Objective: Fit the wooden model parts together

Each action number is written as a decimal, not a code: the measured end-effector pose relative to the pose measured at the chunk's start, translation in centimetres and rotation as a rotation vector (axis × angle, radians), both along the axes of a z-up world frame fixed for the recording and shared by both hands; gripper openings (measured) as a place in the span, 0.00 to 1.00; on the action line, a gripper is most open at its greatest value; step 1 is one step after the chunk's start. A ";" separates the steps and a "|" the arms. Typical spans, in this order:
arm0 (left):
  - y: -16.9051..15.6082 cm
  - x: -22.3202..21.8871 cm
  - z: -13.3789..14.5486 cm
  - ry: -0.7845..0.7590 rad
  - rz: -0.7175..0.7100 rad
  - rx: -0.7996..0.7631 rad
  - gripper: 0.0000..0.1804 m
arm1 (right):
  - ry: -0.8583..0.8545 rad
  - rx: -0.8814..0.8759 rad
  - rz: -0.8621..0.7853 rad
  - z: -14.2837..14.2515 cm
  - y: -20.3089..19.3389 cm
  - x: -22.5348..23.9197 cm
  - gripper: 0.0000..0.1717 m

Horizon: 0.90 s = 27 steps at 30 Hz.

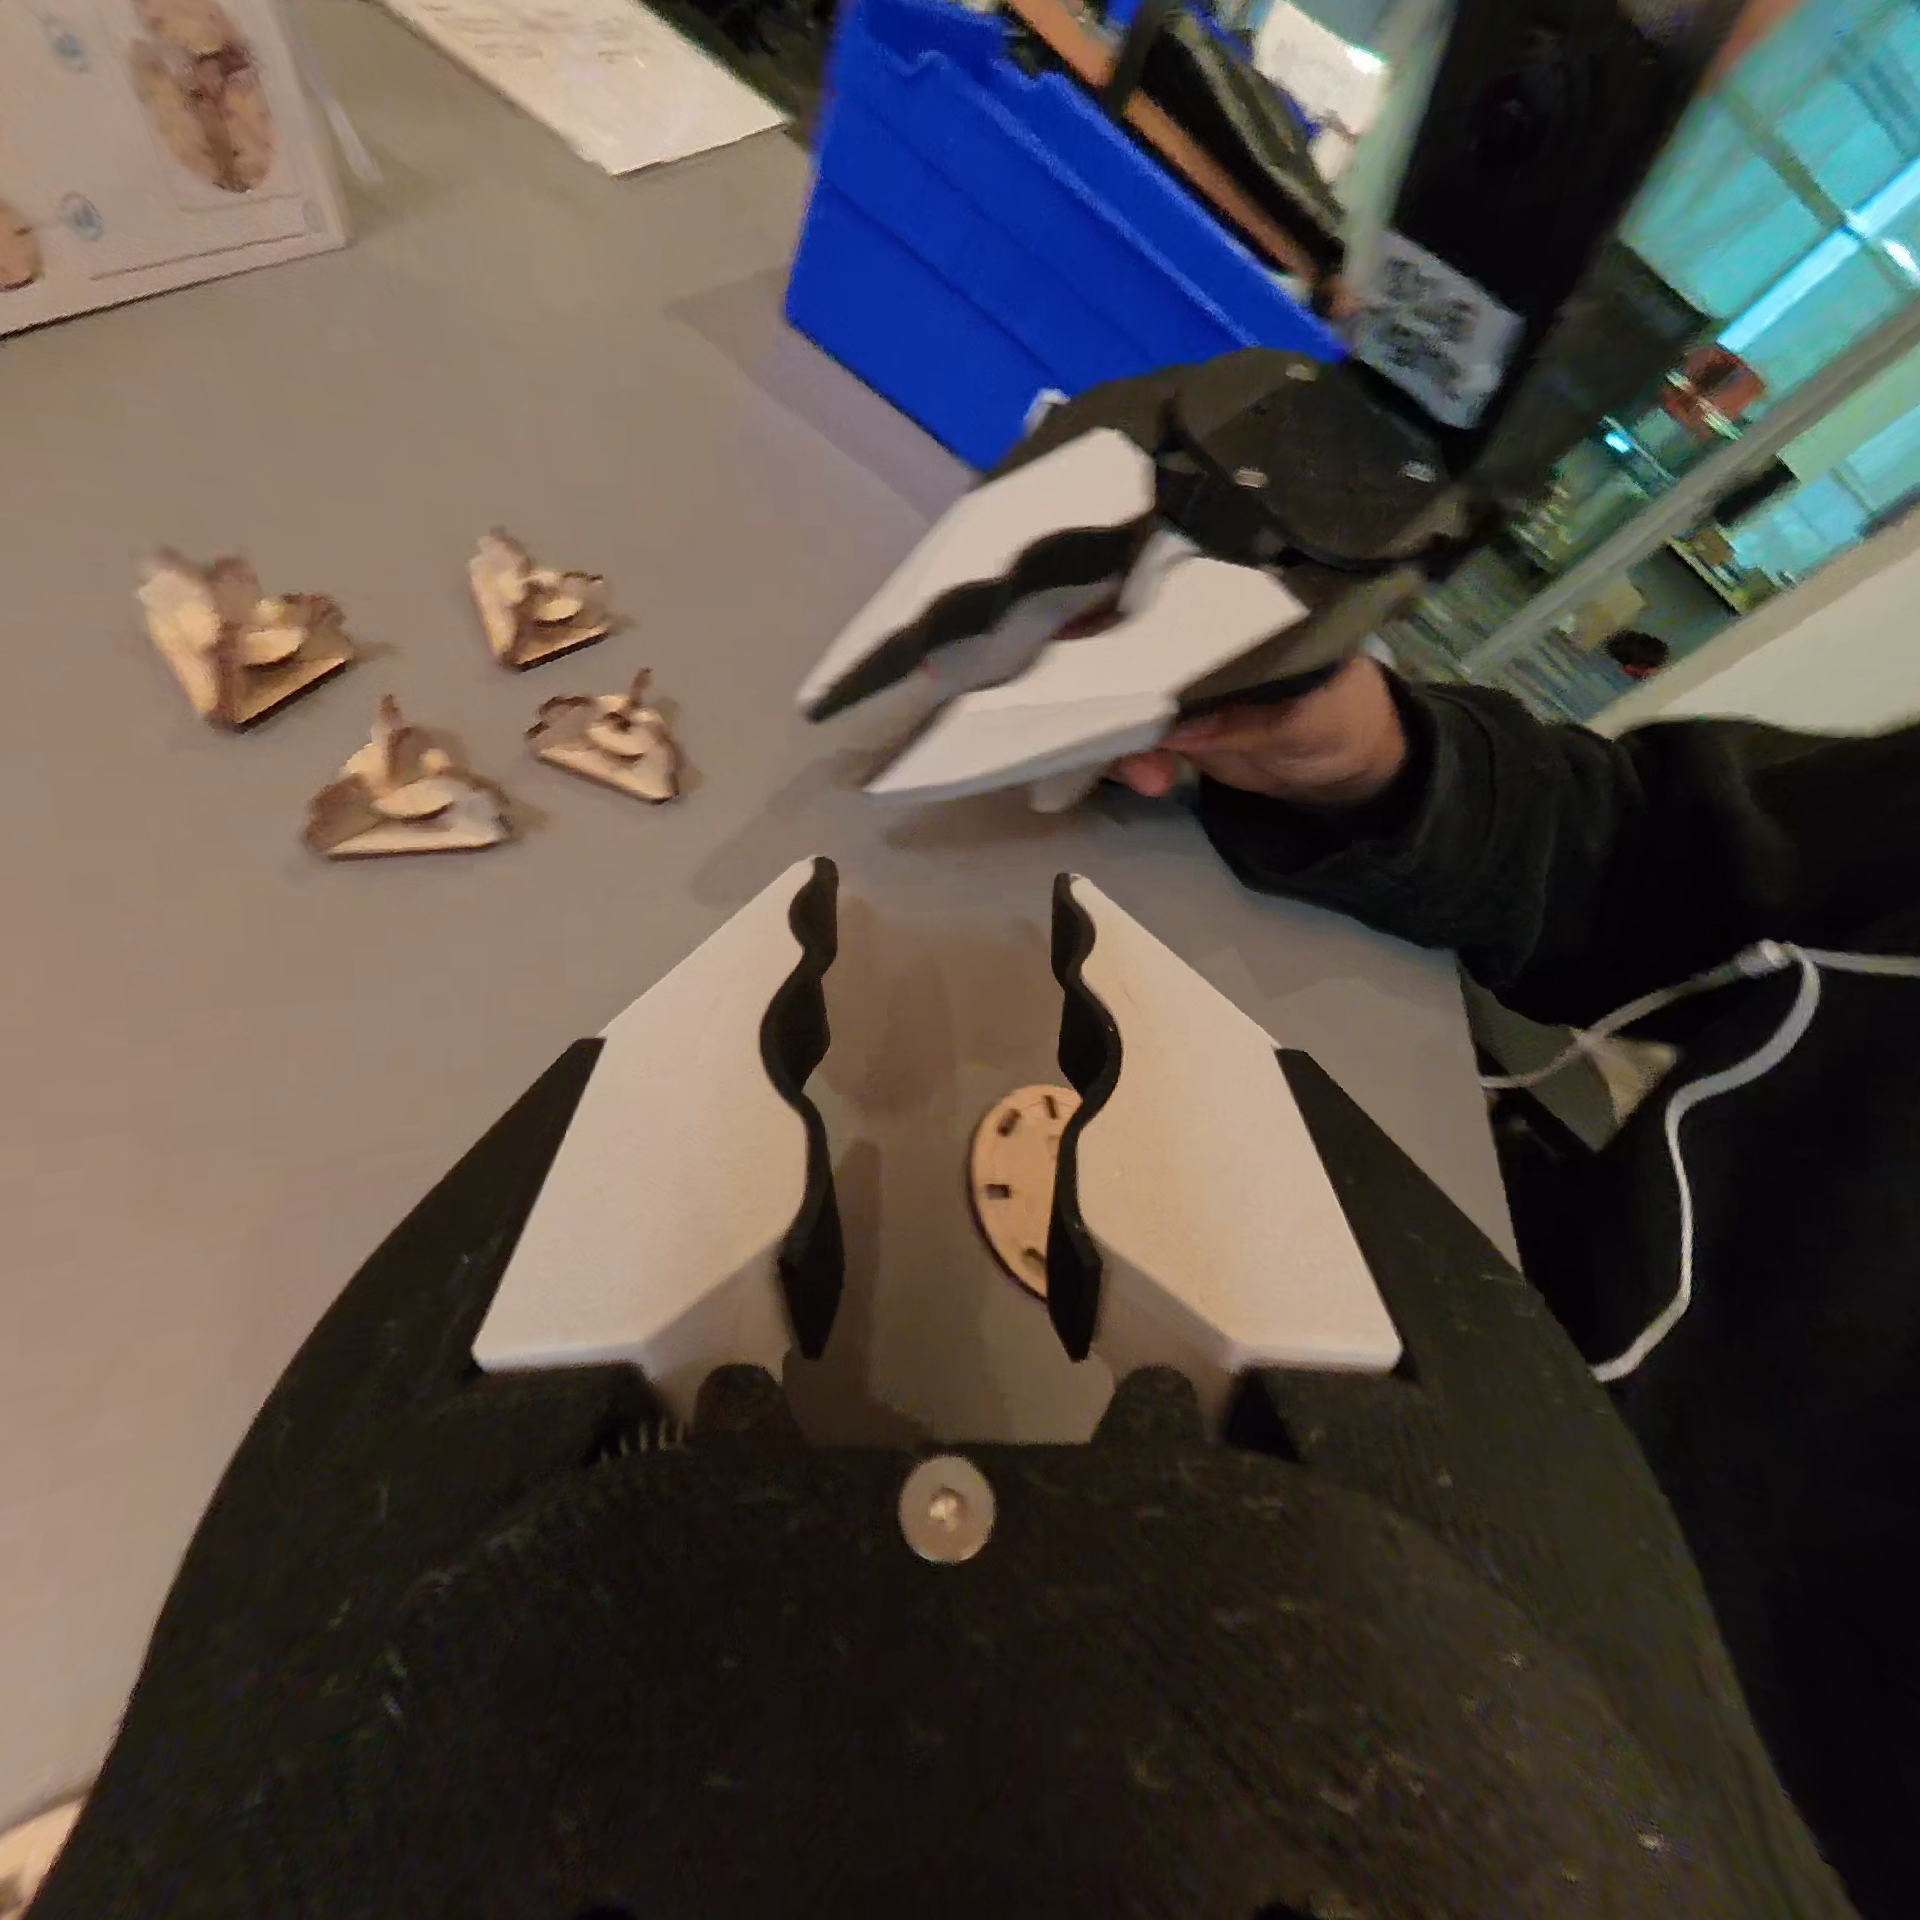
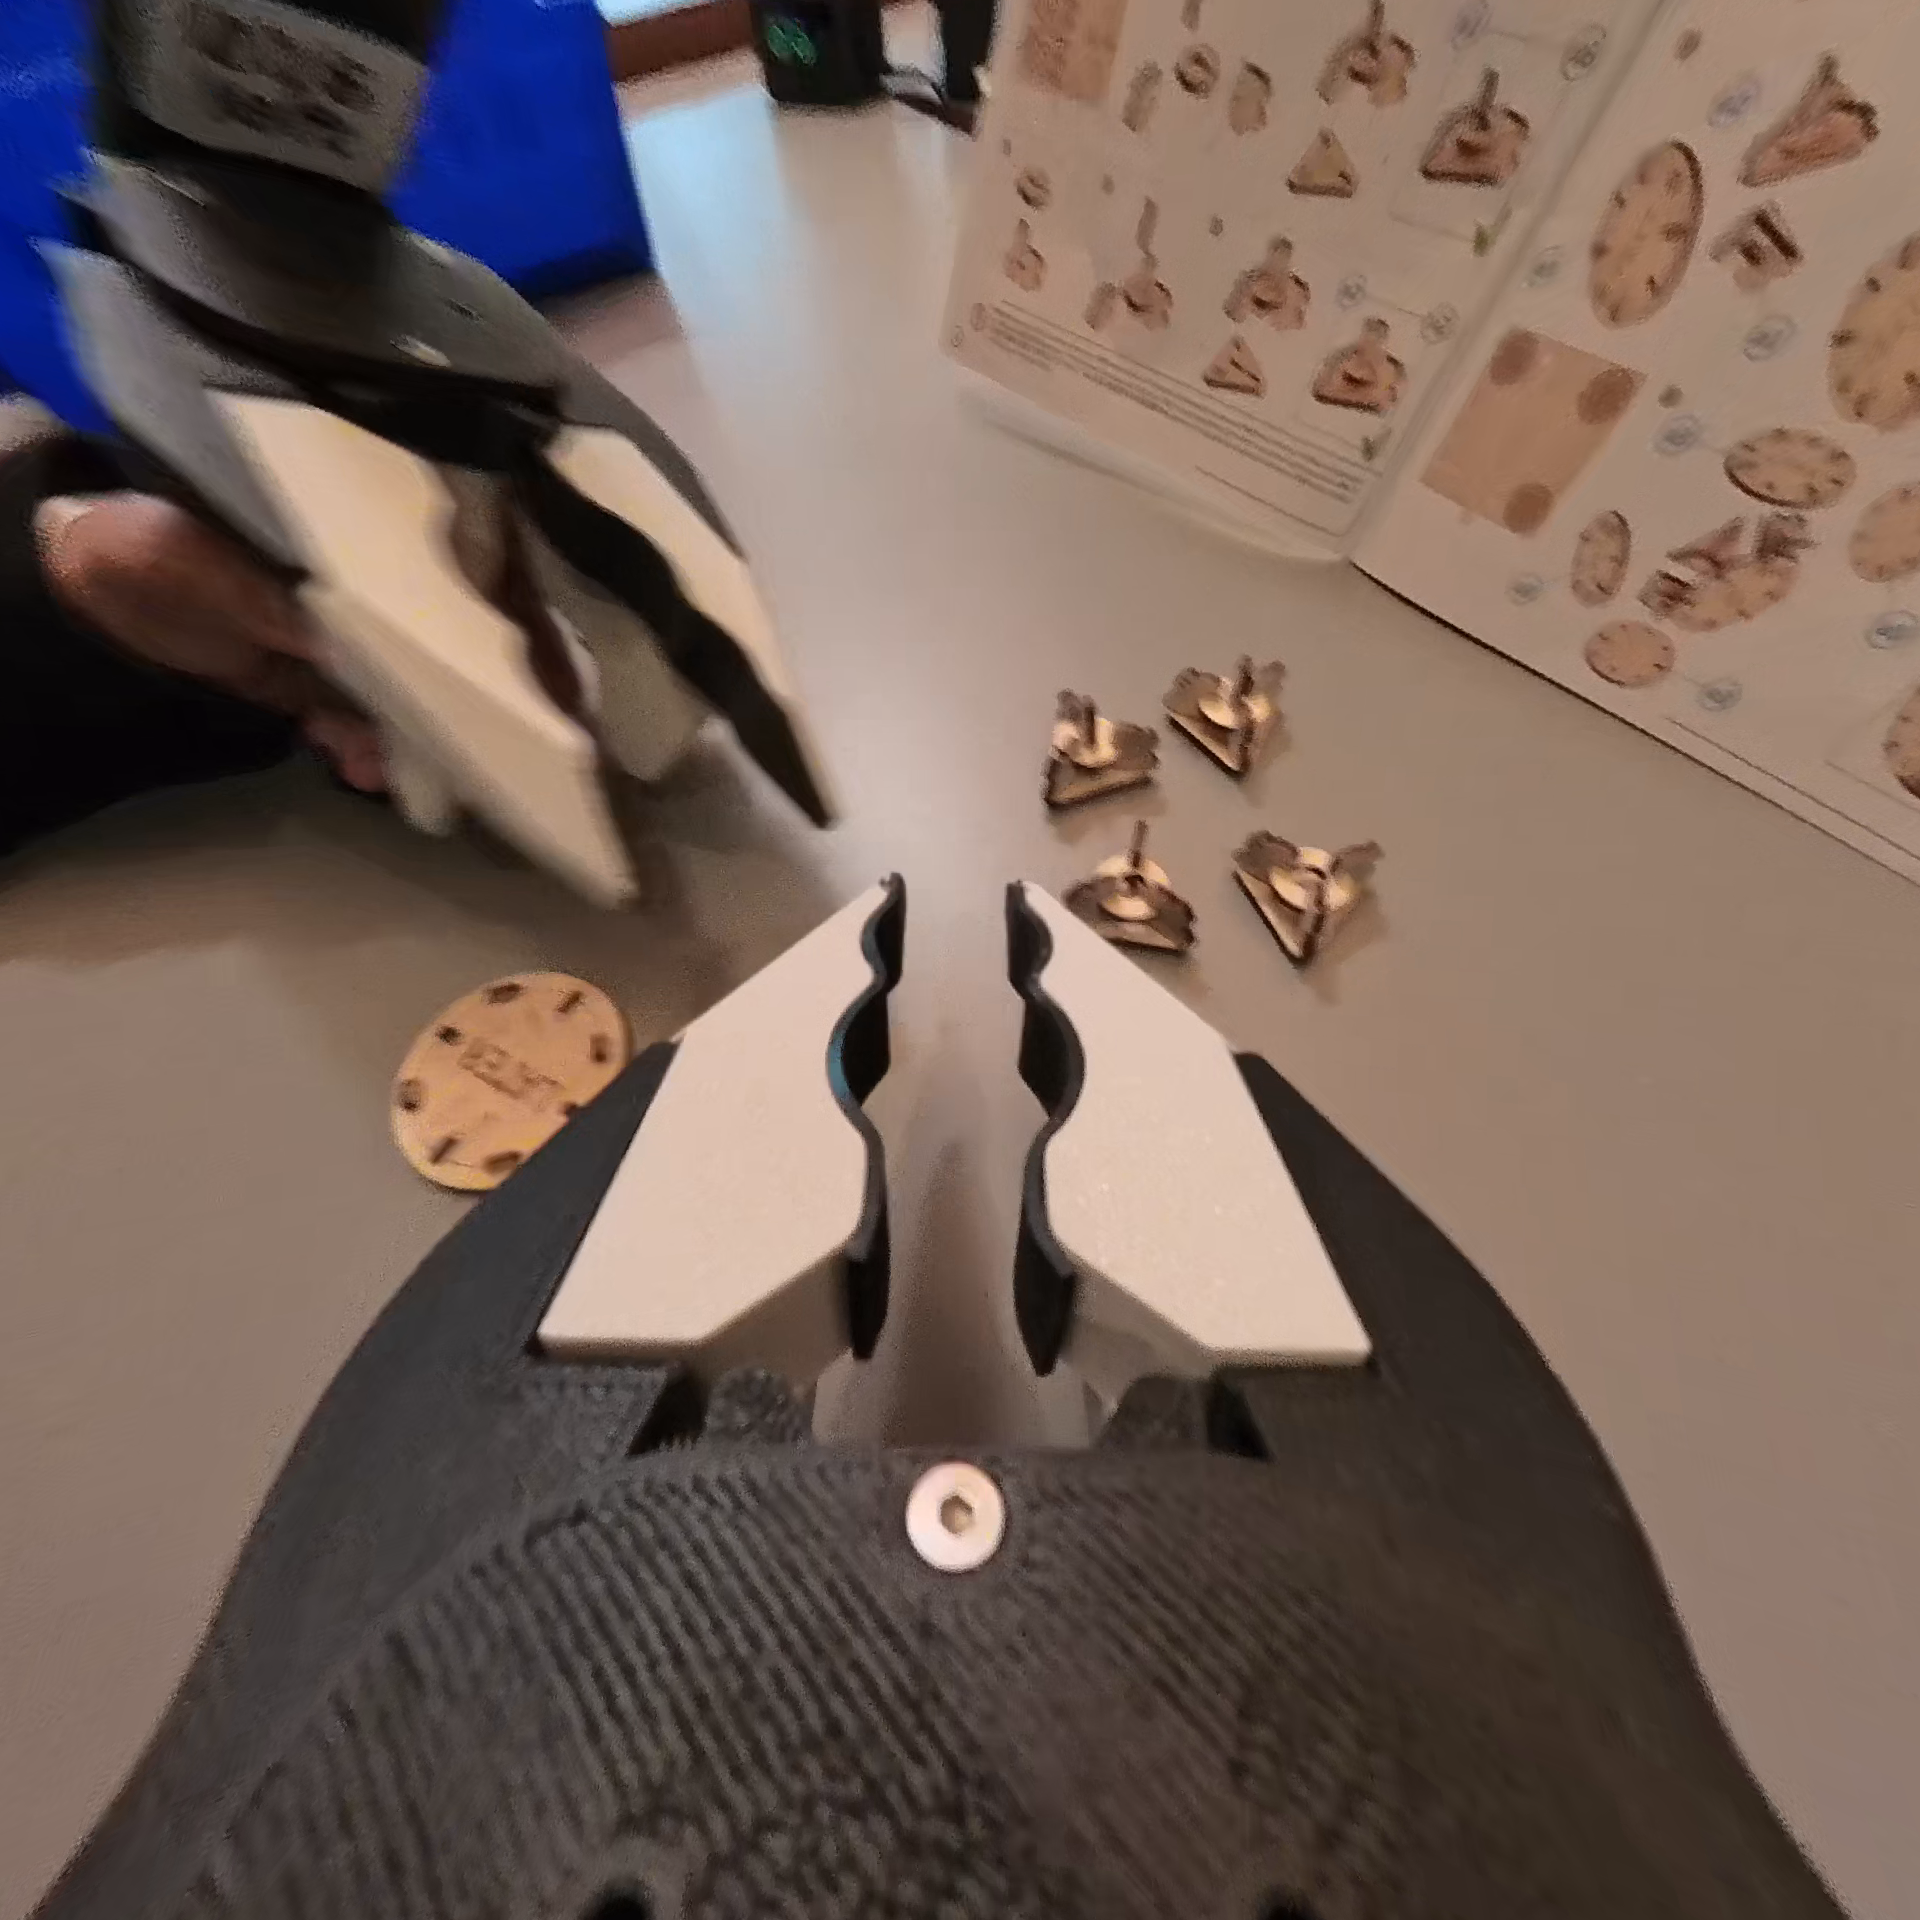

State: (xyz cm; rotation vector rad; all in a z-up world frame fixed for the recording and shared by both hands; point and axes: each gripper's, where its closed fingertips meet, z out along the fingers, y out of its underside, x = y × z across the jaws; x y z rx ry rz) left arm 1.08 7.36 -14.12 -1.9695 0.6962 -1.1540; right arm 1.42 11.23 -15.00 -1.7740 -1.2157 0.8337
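Left gripper [image 1: 945, 883]: my jaws apart, nothing held.
Right gripper [image 2: 954, 894]: narrower gap, bare.
Wooden disc [image 1: 1013, 1164]: on grey table [image 1: 312, 1039], half-hidden behind my left finger.
Wedge pieces [image 2: 1210, 810]: 1 o'clock of right, blurred.
Instruction sheet [image 2: 1558, 312]: 2 o'clock, cropped.

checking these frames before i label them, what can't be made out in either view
- Wooden disc: in the left wrist view mostly hidden behind the left gripper's finger.
- Right gripper and hand: motion-blurred in the left wrist view.
- Four wooden wedge pieces: too small and soft for joints to show.
- Instruction sheets: cut by the frame edge in the right wrist view.
- Blue bin: contents blurred.
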 end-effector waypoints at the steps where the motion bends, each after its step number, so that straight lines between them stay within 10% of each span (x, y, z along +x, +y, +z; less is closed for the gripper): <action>1: -0.8 0.5 0.3 -0.001 -0.056 0.036 0.22 | -0.032 0.005 -0.019 -0.5 0.5 0.4 0.11; 8: -2.6 0.7 -3.6 0.424 -0.146 0.193 0.08 | -0.013 -0.033 -0.027 -0.4 0.9 0.7 0.11; 27: -3.2 -1.6 -5.1 0.524 -0.211 0.156 0.08 | -0.037 -0.006 -0.012 -0.6 0.6 0.4 0.11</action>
